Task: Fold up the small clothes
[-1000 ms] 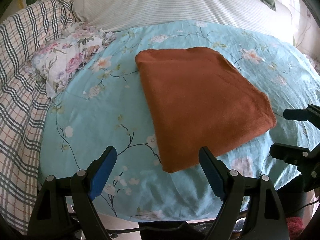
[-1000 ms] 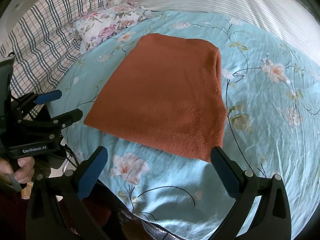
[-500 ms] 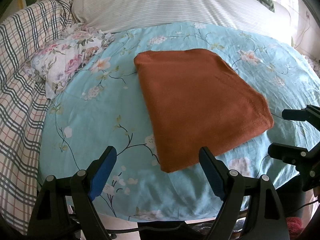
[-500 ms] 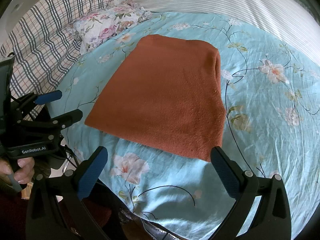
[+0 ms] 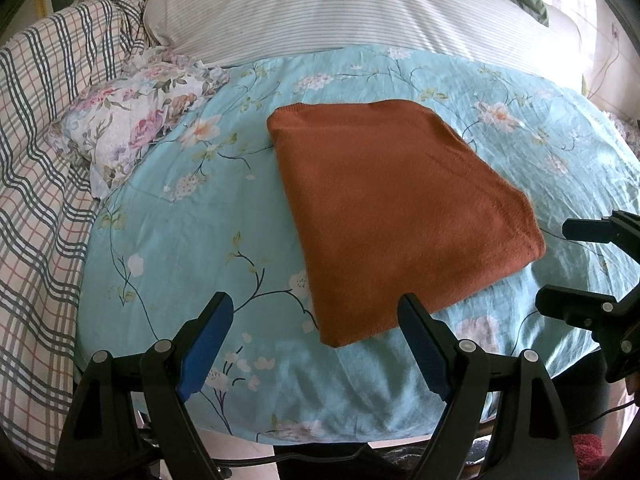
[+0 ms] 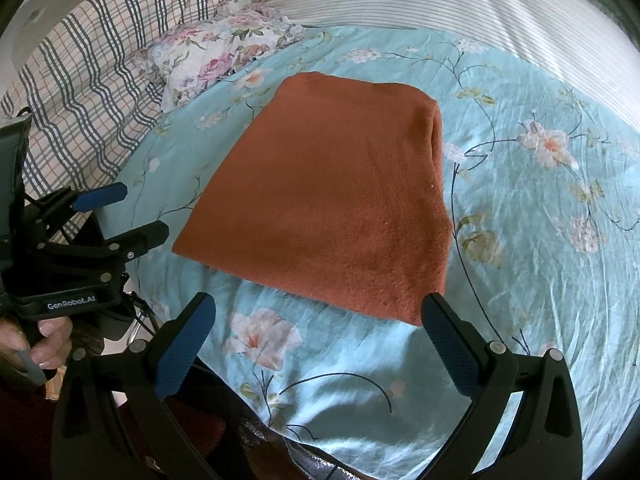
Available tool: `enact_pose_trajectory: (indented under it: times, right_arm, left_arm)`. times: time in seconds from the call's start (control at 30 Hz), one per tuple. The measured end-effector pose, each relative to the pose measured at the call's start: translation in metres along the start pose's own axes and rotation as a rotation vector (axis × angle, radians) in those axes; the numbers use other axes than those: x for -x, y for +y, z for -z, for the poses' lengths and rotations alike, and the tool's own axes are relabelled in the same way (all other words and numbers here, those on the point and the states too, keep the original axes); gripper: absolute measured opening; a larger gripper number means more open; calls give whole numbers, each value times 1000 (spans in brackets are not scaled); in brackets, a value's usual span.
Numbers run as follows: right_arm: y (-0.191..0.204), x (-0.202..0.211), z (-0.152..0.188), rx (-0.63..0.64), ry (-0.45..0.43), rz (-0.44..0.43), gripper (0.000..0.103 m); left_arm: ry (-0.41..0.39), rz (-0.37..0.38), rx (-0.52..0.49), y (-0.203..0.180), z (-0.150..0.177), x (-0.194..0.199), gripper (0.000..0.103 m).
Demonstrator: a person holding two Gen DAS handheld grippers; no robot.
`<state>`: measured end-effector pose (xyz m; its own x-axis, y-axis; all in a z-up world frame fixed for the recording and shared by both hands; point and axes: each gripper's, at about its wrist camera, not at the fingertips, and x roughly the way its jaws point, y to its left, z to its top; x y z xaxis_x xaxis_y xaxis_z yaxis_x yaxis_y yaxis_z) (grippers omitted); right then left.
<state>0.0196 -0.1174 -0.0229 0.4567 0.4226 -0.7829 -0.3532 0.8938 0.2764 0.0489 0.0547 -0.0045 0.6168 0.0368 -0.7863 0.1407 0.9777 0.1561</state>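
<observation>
My left claw [image 5: 316,320] spread wide and empty, my right claw [image 6: 318,320] also apart with nothing between, both hovering at the near edge of the bed, folded rust-brown cloth [image 5: 392,216] lying flat on the blue flowered sheet [image 5: 180,248], floral pillow [image 5: 132,120] off to the left
</observation>
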Motion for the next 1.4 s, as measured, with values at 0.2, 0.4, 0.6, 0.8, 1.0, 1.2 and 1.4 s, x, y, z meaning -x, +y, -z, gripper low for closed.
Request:
enact_pose_trajectory:
  times: [0.2,0.4,0.6,0.8,1.0,1.2,1.4]
  right_arm:
    - [3,1,-1,-4,-3,-1,102]
    - [2,1,-2,-2,0,-2,102]
    - [2,1,-2,-5,-2,0,102]
    - [2,1,-2,-4,-4,-1,102]
    - [4,1,-6,-9,-4,3,102]
    - [1,0,-14,-5,-6,-2,102]
    - [-1,-1,-16,-3,-3,-4,102]
  left_arm:
    - [-3,2,-2,-2,-2,1,85]
    - [-6,3,-3,-3,-3,2,85]
    - [-6,3,-3,-3,-3,1,85]
    - [-7,7,-6,-5,-6,2,85]
    - [-9,9,-11,-3,-8,1,85]
    - [-9,9,-11,-2,-8,1,85]
    - [-10,10,-12,-2,-9,0,85]
